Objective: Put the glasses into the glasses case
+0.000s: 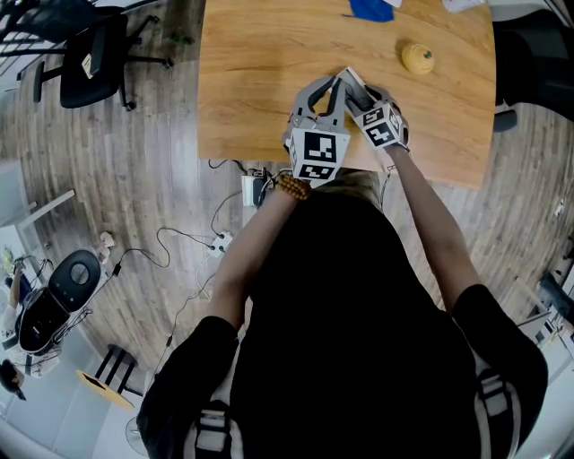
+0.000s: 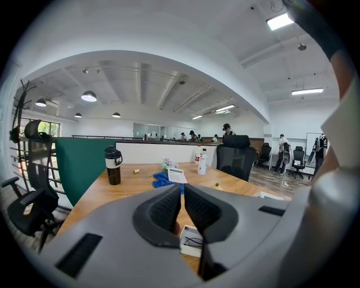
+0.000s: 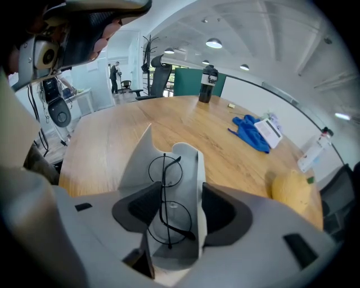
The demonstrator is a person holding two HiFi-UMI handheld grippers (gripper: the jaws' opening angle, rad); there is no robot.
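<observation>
Round black wire glasses (image 3: 163, 194) lie folded inside an open white glasses case (image 3: 190, 163) on the wooden table (image 1: 251, 81). My right gripper (image 3: 180, 208) straddles the case from above, one pad on each side, close to its walls but not clearly pressing. The case's lid flap (image 3: 139, 154) stands up on the left. My left gripper (image 2: 181, 205) is held level just beside it, jaws almost together with nothing seen between them; below them the case (image 2: 188, 250) shows. In the head view, the left gripper (image 1: 330, 90) and the right gripper (image 1: 359, 88) meet near the table's front edge and hide most of the case.
A yellow lemon-like fruit (image 1: 417, 58) lies to the right of the grippers. A blue cloth (image 1: 370, 9) with a paper sits at the far edge. A black bottle (image 2: 113, 165) and a green partition (image 2: 79, 163) stand further off. An office chair (image 1: 90, 54) is left of the table.
</observation>
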